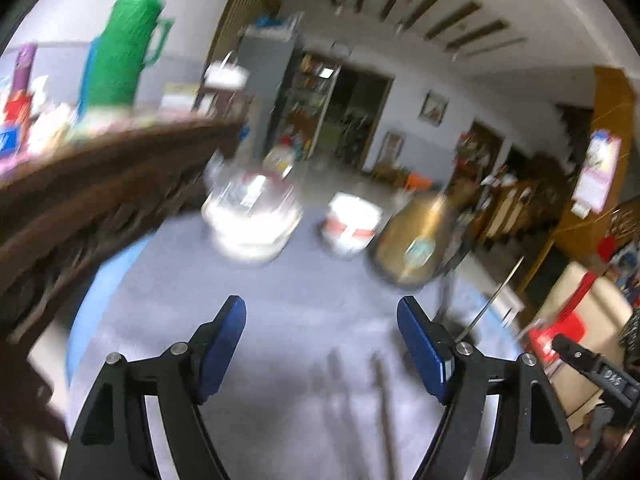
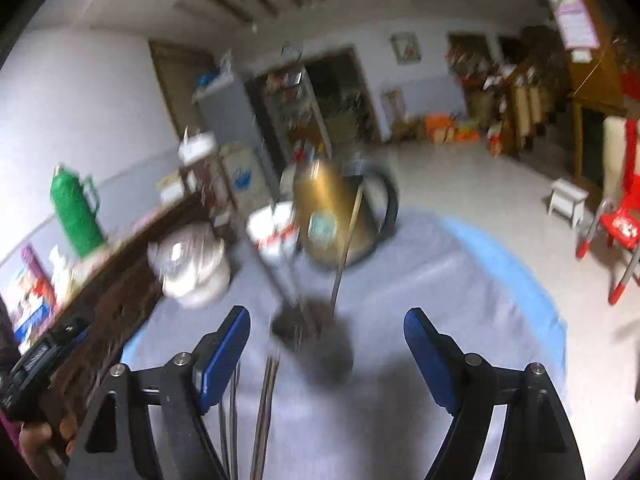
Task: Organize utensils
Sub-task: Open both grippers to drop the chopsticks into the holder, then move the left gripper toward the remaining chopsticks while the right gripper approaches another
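Note:
Both views are blurred by motion. Several thin metal utensils lie on the grey-blue table cloth just ahead of my right gripper, which is open and empty above them. A dark round holder sits on the cloth with thin utensils standing up in it. In the left wrist view the lying utensils show faintly between the fingers of my left gripper, which is open and empty. A thin utensil sticks up at the right there.
A gold kettle, a white-and-red cup and a white lidded pot stand at the table's far side. A dark wooden cabinet with a green thermos is on the left. A red chair stands right.

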A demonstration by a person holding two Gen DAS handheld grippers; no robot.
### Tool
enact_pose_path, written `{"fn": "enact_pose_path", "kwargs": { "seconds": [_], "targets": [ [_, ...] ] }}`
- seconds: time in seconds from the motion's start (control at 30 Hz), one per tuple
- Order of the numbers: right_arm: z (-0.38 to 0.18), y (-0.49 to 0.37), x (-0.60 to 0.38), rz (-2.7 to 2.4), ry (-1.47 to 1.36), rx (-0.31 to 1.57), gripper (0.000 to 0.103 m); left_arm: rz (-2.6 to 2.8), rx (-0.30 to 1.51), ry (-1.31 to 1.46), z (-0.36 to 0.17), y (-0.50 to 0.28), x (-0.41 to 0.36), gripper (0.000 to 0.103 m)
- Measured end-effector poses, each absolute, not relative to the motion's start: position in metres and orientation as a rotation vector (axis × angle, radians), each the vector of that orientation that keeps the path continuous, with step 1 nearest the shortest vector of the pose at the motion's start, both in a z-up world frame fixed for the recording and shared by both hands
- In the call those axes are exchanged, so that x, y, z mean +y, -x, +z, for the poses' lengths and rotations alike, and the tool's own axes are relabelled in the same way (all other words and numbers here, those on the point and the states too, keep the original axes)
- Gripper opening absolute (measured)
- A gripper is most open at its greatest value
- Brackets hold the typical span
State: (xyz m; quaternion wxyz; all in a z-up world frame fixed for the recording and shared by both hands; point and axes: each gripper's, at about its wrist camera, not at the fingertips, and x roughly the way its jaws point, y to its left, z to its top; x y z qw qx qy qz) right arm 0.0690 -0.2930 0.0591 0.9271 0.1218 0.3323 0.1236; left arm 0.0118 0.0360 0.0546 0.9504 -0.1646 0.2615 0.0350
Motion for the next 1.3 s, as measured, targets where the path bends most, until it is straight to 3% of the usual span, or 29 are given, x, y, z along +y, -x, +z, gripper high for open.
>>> {"fn": "enact_pose_path", "kwargs": {
  "seconds": [0.17, 0.3, 0.43, 0.57, 0.97, 1.3],
  "targets": [
    [0.0, -0.069, -0.261, 0.335, -0.213, 0.909, 0.08, 0.104, 0.715, 0.402, -0.008, 0.006, 0.05, 0.079],
    [-0.031, -0.081, -0.241, 0.373, -0.23, 1.034, 0.051, 0.121, 0.783, 0.428, -0.033, 0.016, 0.054, 0.079],
    [-0.041, -0.098, -0.226, 0.385, -0.239, 1.08, 0.049, 0.112, 0.806, 0.427, -0.041, 0.023, 0.051, 0.079],
    [-0.052, -0.11, -0.204, 0.391, -0.2, 1.115, 0.04, 0.098, 0.825, 0.427, -0.043, 0.023, 0.048, 0.079],
    [-0.065, -0.125, -0.184, 0.379, -0.166, 1.149, 0.037, 0.09, 0.853, 0.416, -0.053, 0.019, 0.045, 0.079],
    [-0.071, -0.13, -0.17, 0.375, -0.118, 1.162, 0.023, 0.081, 0.87, 0.402, -0.055, 0.017, 0.04, 0.079]
  ]
}}
